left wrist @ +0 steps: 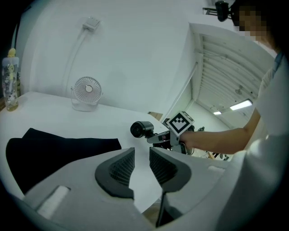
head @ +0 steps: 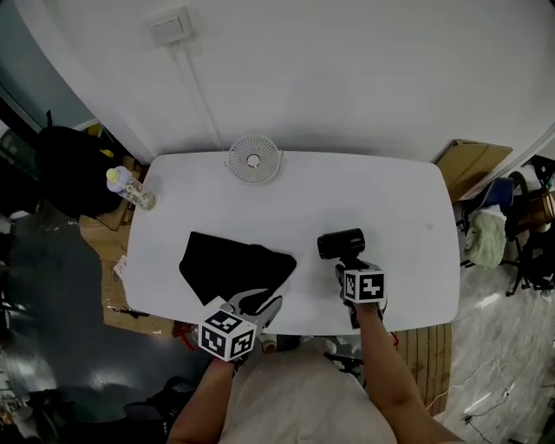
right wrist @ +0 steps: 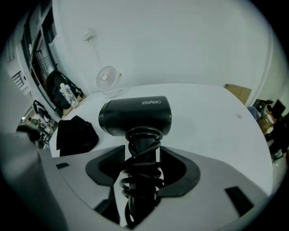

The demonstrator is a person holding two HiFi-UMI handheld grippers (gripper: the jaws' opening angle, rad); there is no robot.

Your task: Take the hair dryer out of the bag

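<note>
The bag (head: 234, 267) lies limp just ahead of the left gripper (left wrist: 142, 157), whose fingers stand slightly apart and empty. The dryer (right wrist: 135, 116) is out, its cord-wrapped handle clamped between the right gripper (right wrist: 142, 155) fingers. It looks rigid, top-heavy and smooth-shelled, so the handle is the sound hold.

A white table (head: 416, 199) stands before a white wall (head: 347, 69) (a socket box (head: 169, 26) mounted on it); a small fan (head: 253, 159) sits at its far edge.
</note>
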